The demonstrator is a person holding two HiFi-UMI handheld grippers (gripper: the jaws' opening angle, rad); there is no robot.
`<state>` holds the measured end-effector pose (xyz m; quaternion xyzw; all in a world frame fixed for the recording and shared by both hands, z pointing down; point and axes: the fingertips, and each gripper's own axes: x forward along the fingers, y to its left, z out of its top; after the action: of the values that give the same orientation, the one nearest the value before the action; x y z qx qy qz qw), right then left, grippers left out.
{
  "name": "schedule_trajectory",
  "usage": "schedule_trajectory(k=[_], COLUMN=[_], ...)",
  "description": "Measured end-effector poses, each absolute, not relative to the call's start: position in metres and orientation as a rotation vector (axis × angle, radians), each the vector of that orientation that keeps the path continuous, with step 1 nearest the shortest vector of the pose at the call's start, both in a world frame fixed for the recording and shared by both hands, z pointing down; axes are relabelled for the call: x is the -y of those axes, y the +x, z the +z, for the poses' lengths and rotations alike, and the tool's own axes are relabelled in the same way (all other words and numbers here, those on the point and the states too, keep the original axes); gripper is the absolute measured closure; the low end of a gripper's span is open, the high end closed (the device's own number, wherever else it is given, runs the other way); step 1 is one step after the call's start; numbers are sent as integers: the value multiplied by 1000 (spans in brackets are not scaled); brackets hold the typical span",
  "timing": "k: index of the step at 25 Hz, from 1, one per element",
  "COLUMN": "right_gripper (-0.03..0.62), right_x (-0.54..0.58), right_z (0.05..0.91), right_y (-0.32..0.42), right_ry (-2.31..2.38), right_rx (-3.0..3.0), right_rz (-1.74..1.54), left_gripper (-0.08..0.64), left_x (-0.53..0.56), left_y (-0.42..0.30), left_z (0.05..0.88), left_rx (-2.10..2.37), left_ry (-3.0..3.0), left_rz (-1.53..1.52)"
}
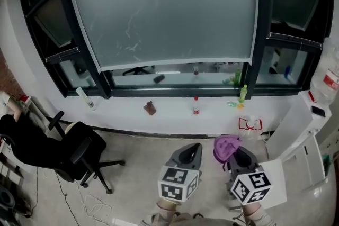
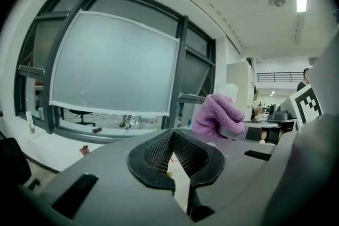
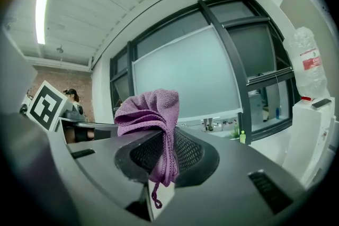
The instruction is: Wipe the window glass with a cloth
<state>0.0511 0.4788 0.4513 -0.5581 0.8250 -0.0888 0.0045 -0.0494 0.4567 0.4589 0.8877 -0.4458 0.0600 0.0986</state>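
Facing the window glass (image 1: 164, 8), a broad frosted pane marked with faint pale streaks near its middle, a person stands back from it with a two-jaw gripper in each hand. The right gripper (image 3: 164, 152), held low before the window's right half, has its jaws clamped on a purple cloth (image 3: 151, 111). The cloth bunches up above the mesh pads and trails a loose thread beneath them, well apart from the glass and touching none of it. The left gripper (image 2: 172, 155), held low before the window's middle, has its jaws drawn narrow, the pads all but meeting, with nothing between them. Directly under the window runs a white sill (image 1: 116, 114). On it, a small red-capped bottle (image 1: 195, 106) and a brown item (image 1: 150, 108) sit beneath the pane's centre. A green bottle (image 1: 243, 93) stands near the window's lower right corner and a clear bottle (image 1: 85, 98) near its lower left. A black office chair (image 1: 79, 153) stands on the floor below the window's left side. Below the window's right side is a white cabinet (image 1: 299, 135), with a large clear water bottle (image 1: 326, 79) above it. Dark frames border the frosted pane on both sides.
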Motion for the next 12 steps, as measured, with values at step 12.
schedule_trajectory(k=[12], right_gripper=[543], right_x=[-462], right_z=[456], right_y=[63], right_ry=[-1703], right_rx=[-2592], right_rz=[-332], left_gripper=[555], left_x=[-438], left_y=[-44], left_z=[461], left_rx=[1341], left_ry=[2585], left_rz=[146])
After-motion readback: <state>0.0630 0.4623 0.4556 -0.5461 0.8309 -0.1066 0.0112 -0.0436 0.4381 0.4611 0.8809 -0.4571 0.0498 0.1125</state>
